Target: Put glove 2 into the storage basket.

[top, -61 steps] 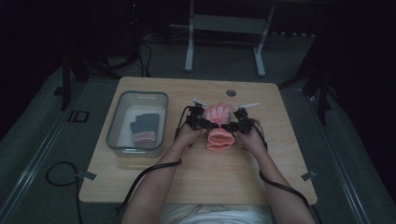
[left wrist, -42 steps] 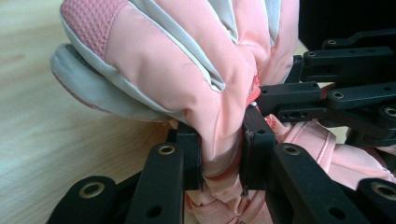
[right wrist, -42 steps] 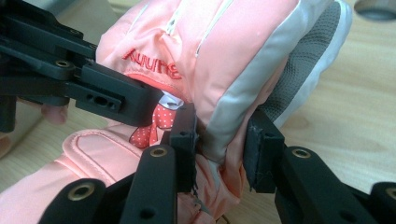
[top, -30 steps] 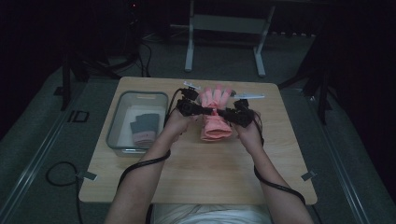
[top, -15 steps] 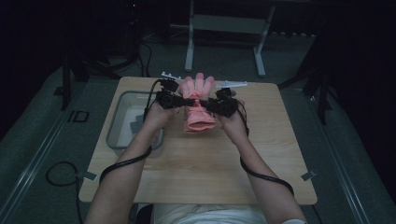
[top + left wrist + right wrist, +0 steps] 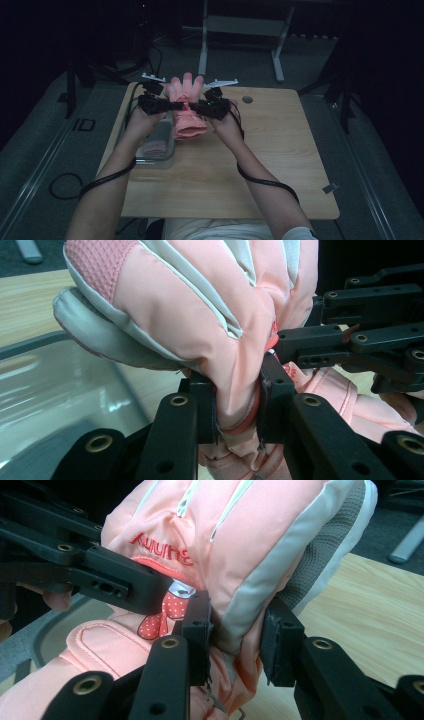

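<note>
The pink padded glove (image 6: 186, 107) is held up above the table (image 6: 280, 165), beside the clear bin (image 6: 159, 146), pinched at mid-body by the left gripper (image 6: 235, 400) and right gripper (image 6: 235, 640). Soft, light, squishy stuff, so it's best grabbed at bunched fabric or seams.

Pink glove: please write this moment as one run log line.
pink glove | held above table | left tool shut on it | right tool shut on it
</note>
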Tool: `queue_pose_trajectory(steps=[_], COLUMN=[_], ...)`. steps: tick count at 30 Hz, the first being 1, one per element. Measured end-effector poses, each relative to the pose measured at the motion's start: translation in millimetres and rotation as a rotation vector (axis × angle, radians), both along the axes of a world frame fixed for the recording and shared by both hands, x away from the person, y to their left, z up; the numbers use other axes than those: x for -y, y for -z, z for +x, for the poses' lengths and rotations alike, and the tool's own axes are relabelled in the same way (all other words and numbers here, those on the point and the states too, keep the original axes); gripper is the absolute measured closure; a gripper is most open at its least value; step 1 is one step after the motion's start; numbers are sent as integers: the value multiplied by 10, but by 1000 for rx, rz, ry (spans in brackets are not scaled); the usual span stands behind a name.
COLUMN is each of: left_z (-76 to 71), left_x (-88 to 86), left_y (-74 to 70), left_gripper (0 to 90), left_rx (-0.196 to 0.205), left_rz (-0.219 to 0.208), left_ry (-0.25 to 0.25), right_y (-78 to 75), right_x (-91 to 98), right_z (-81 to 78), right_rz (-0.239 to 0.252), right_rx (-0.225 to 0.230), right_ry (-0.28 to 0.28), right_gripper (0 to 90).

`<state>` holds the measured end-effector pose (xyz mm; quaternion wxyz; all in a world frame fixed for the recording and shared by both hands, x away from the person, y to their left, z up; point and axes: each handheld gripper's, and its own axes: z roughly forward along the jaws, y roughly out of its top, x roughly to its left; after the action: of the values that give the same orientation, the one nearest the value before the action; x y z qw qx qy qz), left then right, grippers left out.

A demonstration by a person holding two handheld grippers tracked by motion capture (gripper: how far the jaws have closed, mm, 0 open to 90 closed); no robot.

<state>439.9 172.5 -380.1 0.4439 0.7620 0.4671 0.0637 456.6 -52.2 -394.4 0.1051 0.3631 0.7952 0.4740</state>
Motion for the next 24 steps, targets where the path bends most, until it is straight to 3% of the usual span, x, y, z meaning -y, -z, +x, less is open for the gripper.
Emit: queue_pose_trajectory(steps=[13,24], left_z=[-183,-192], left_x=[-624,-1003], left_y=[0,186], left_gripper=[737,737], left_rx=[-14,-42], left_rz=[11,4], left_ry=[-85,-154], right_y=[1,148], right_x=[-675,-1121], right_z=[-7,86], right_rz=[-5,-24], right_rx=[-8,-29], right_ry=[-85,-127], right_gripper=[685,685])
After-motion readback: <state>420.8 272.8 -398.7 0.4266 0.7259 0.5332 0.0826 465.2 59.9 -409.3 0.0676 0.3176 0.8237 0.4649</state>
